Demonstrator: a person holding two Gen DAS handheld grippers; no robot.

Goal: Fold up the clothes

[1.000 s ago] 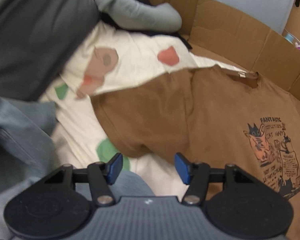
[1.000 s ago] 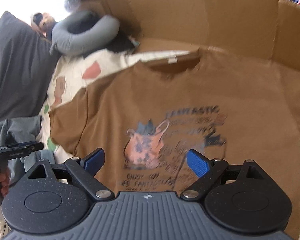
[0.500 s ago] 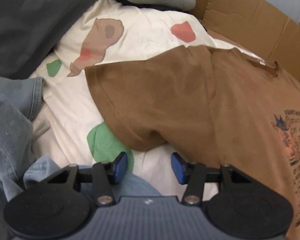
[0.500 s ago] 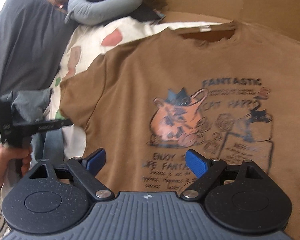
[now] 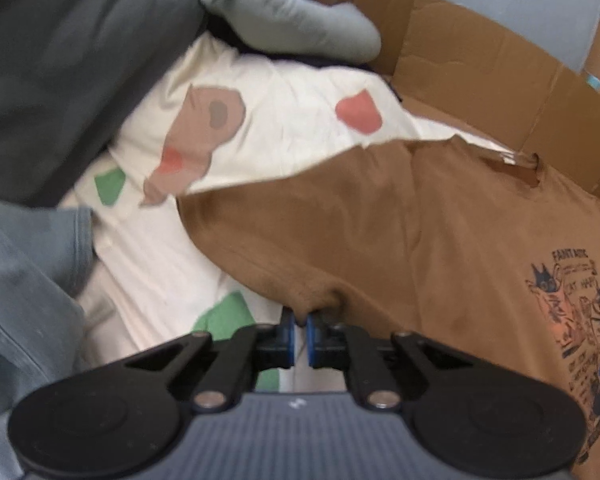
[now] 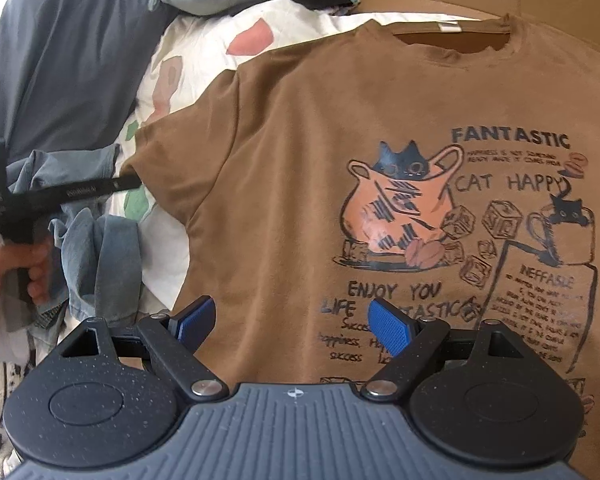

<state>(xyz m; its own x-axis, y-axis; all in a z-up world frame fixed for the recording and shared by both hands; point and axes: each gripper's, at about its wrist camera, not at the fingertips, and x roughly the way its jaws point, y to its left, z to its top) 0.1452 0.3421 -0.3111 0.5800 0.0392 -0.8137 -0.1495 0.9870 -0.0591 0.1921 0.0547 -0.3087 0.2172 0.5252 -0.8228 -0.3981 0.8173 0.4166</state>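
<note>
- Since the earlier frame, left gripper (image 5: 300, 330) jaws have just been closing; now pinched on the sleeve hem of the brown T-shirt (image 6: 340, 140).
- Right gripper (image 6: 290, 322) has dropped closer to the shirt; jaws wide, nothing between them, over the printed text.
- T-shirt lies flat, print up, on the patterned sheet (image 5: 284, 120), cardboard (image 5: 480, 60) behind its collar.
- Grey-blue garment (image 6: 96, 256) bunched left of the sleeve.

The left claw (image 5: 300, 330) has just closed, pinching the brown T-shirt (image 5: 380, 232) at its sleeve edge — patterned sheet (image 5: 284, 128) beneath.
</note>
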